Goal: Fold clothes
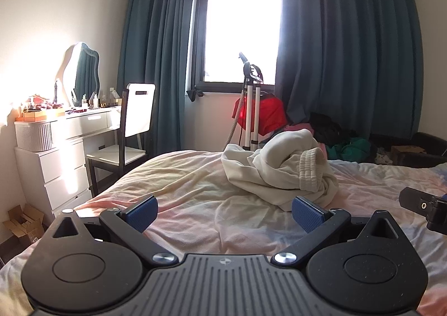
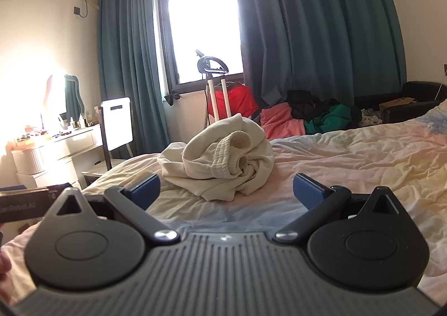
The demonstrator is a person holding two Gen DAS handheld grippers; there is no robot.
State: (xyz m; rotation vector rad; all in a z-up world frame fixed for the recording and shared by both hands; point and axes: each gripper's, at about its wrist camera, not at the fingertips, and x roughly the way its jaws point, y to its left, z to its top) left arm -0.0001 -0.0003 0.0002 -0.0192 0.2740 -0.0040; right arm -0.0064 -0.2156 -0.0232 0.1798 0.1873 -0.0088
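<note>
Currently, a crumpled cream sweatshirt (image 1: pixel 282 170) (image 2: pixel 220 161), ribbed cuff showing, is being left bunched on the pastel bedsheet (image 1: pixel 190 190) (image 2: pixel 349 154) toward the bed's far edge, nearest the window. Both the left gripper (image 1: pixel 225 214) and the right gripper (image 2: pixel 226 191) are being held above the sheet short of the garment, blue pads spread wide, nothing being pinched between them.

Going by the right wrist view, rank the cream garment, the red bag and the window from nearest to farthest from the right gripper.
1. Cream garment: crumpled on the bed, just ahead of the open right gripper.
2. Red bag: beyond the bed's far edge, under the window.
3. Window: on the far wall, between the curtains.
</note>
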